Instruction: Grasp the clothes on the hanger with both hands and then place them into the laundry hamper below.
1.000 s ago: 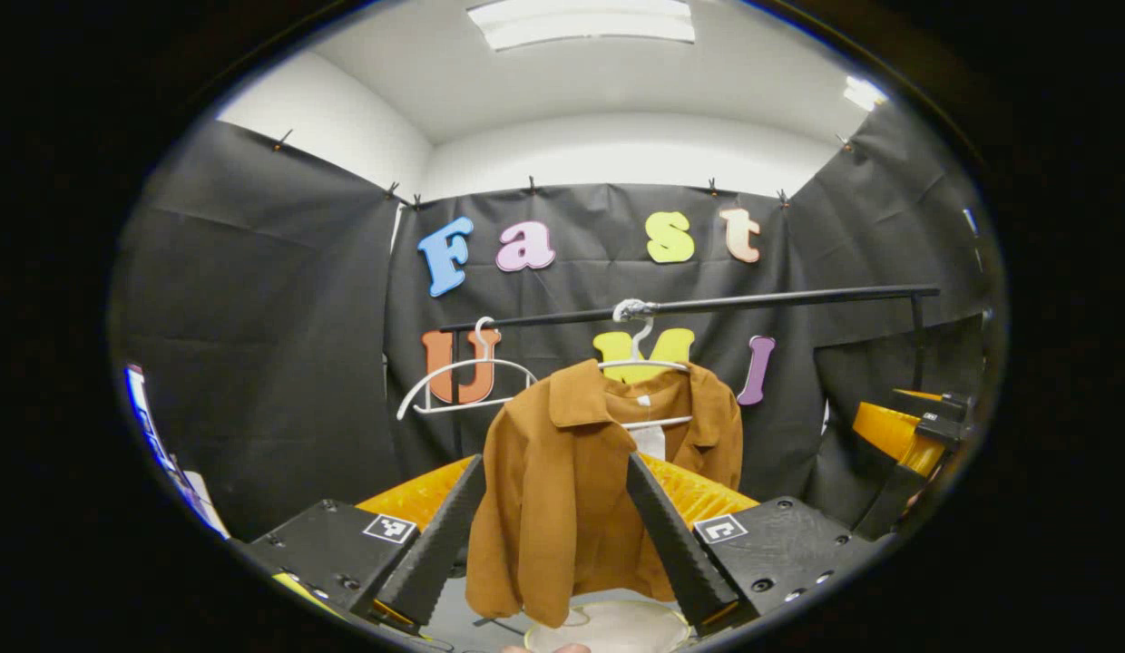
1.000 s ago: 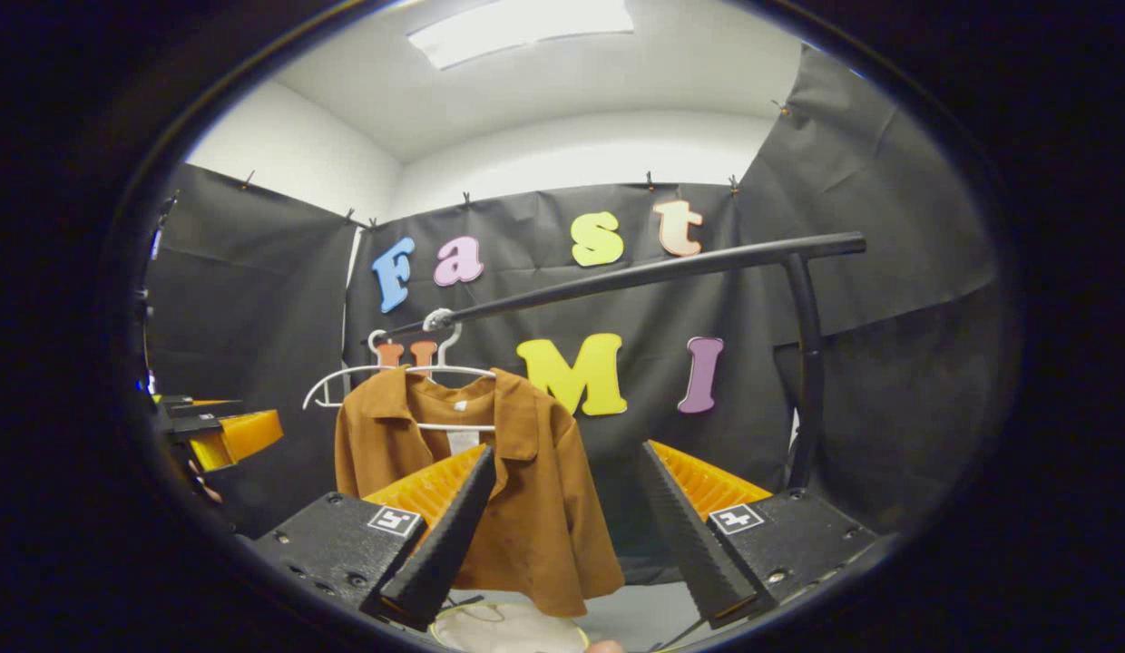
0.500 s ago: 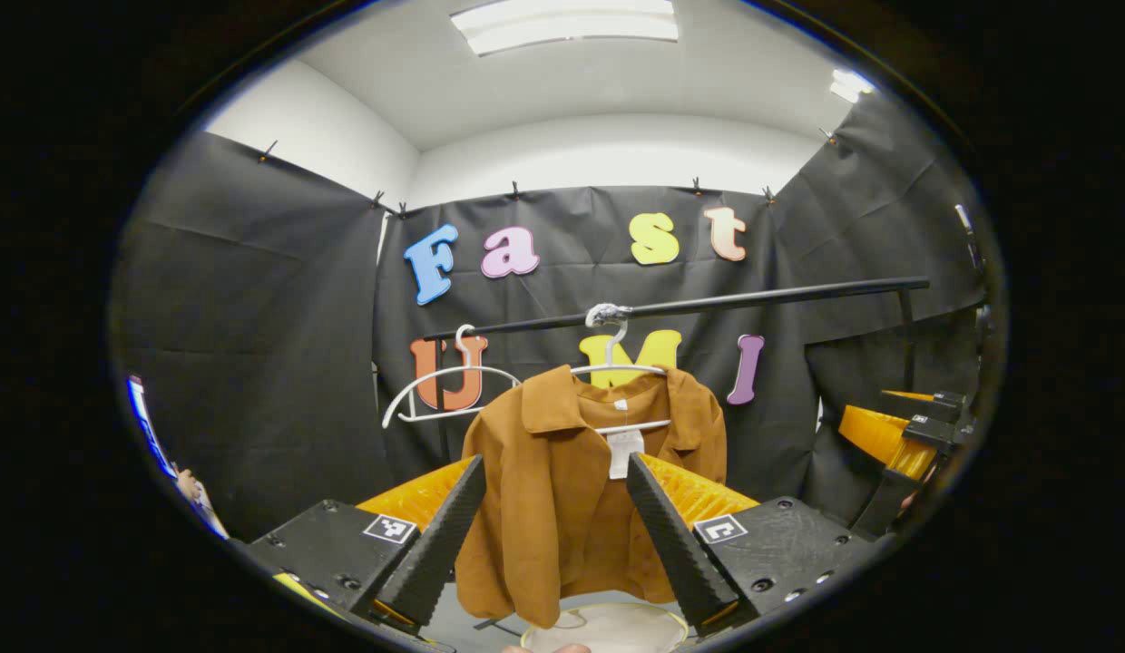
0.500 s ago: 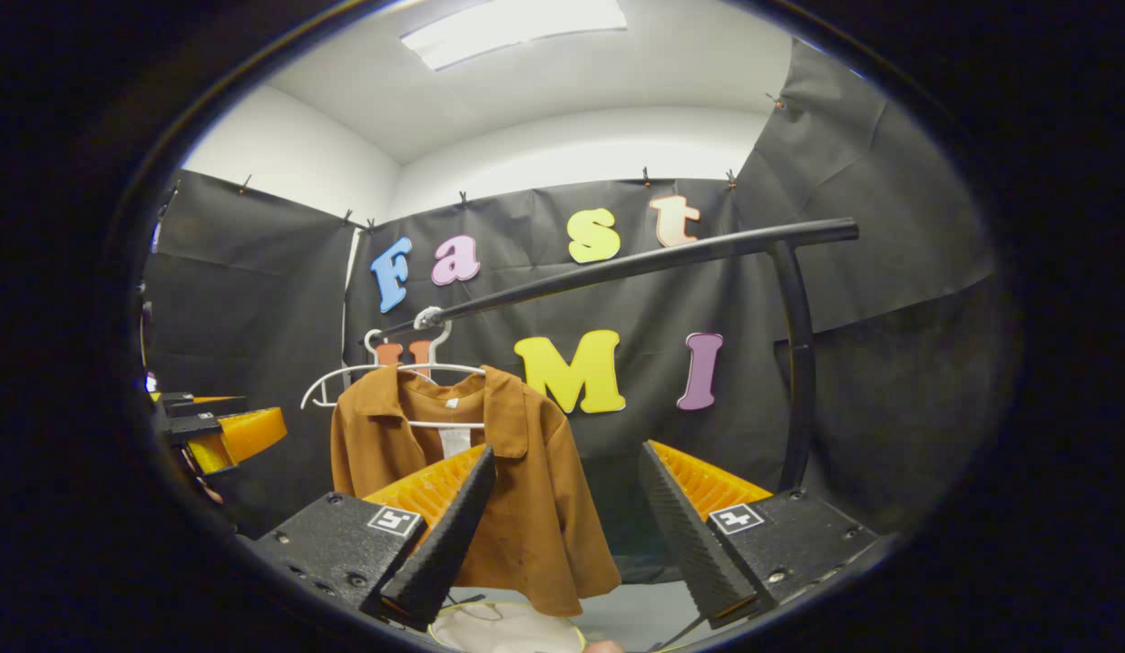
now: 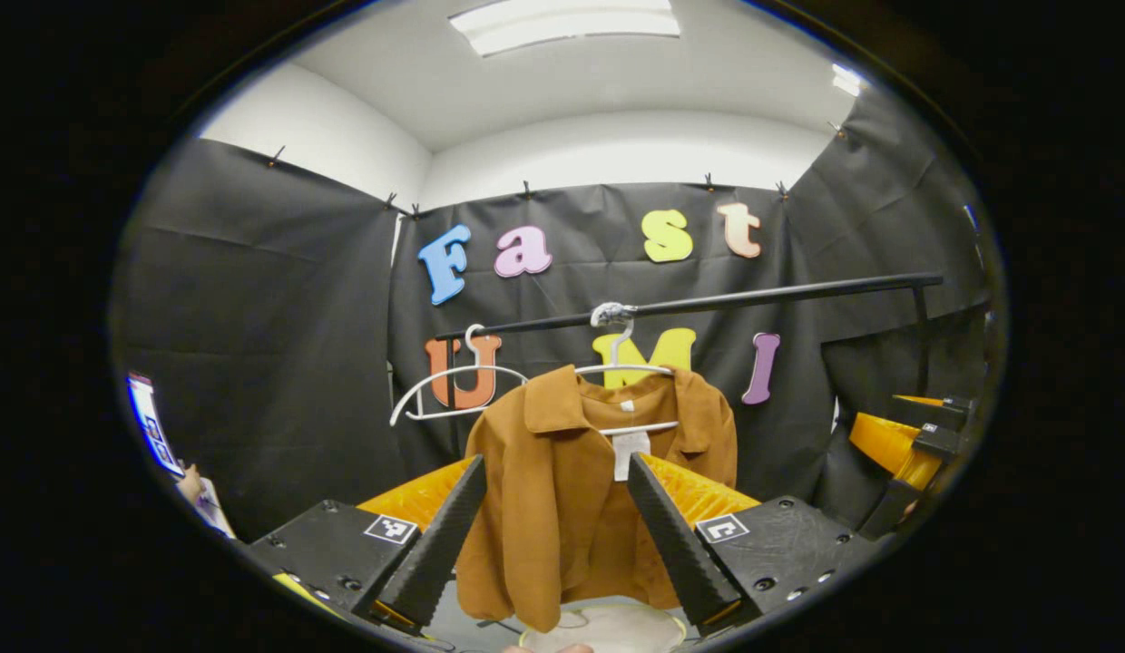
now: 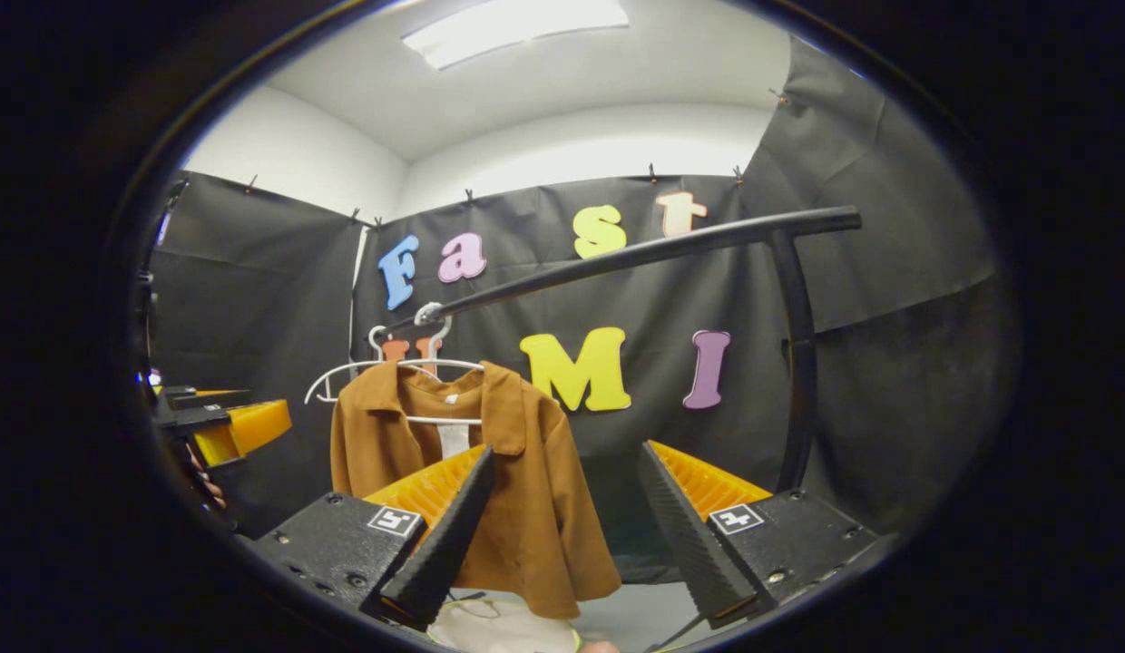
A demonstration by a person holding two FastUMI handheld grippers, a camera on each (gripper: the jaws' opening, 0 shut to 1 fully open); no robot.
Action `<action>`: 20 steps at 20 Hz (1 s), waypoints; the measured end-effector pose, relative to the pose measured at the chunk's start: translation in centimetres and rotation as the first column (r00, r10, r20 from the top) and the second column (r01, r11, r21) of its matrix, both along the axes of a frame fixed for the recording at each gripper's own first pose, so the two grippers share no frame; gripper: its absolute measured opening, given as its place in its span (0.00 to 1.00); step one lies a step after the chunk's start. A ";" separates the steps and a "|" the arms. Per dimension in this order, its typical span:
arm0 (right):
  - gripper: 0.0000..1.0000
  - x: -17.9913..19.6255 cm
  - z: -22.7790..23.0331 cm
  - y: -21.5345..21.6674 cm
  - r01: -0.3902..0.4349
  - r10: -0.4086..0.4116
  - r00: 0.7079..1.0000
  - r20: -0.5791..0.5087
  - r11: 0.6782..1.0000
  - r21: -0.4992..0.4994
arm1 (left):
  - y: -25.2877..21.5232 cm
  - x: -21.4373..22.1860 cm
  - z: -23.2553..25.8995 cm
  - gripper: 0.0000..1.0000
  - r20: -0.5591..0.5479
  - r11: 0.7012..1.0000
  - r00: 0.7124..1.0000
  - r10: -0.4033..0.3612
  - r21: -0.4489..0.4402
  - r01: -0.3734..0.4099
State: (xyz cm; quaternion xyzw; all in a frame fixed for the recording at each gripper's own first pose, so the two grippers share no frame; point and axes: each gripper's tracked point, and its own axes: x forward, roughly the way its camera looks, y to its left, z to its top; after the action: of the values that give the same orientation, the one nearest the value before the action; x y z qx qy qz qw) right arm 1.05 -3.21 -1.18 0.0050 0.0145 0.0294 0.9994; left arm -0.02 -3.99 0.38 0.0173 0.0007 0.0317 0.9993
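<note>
Now the black rail (image 5: 762, 295) sets the scene: below it the brown jacket (image 5: 562, 490) hangs on a white hanger (image 5: 621, 367), hamper (image 5: 608, 628) beneath. Left claw (image 5: 555, 535) and right claw (image 6: 562, 535) both gape, short of cloth. Best pinch each shoulder, then lift clear.
</note>
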 end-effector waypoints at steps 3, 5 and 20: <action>0.99 0.2 -0.8 -0.2 -0.030 0.030 0.999 -0.022 1.000 0.004 | -0.5 -0.3 -0.3 1.00 -0.002 1.000 1.000 0.021 0.000 -0.021; 0.99 0.6 -1.5 -0.1 -0.047 0.047 0.998 -0.039 0.999 0.004 | -0.5 -0.3 -0.7 1.00 -0.010 0.999 0.999 0.040 0.009 -0.040; 1.00 10.7 -7.1 7.8 -0.065 0.076 0.982 -0.173 0.996 0.069 | -0.1 9.5 -6.7 0.96 -0.147 0.978 0.979 -0.142 -0.174 0.115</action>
State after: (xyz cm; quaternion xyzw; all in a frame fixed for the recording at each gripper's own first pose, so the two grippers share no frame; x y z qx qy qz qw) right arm 11.71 4.59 -8.29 0.0384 0.1018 0.0645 0.9920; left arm 9.49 -4.14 -6.35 -0.0628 0.0815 -0.0348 0.9941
